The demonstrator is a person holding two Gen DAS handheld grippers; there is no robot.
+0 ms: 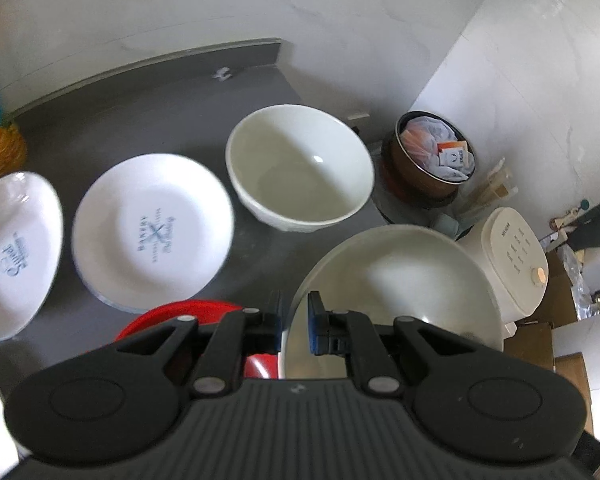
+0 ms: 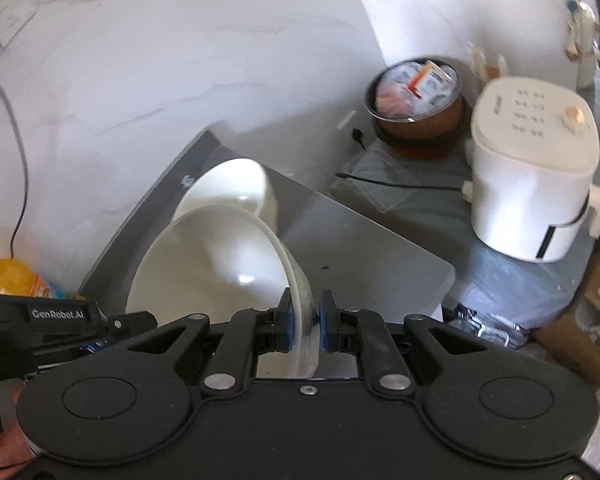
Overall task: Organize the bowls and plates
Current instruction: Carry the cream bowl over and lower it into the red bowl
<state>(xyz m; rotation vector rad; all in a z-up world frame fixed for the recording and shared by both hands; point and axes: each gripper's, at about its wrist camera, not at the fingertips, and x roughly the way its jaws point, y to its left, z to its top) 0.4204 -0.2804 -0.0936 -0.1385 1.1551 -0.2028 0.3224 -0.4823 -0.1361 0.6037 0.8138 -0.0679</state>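
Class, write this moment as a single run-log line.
left claw: on near white bowl rim | right claw: on opposite rim | far white bowl: on grey table | plates: untouched

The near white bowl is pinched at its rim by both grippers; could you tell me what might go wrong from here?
1. The near bowl is held only by thin rim grips from the right gripper and left gripper, so it may slip.
2. It could knock the far bowl just behind.
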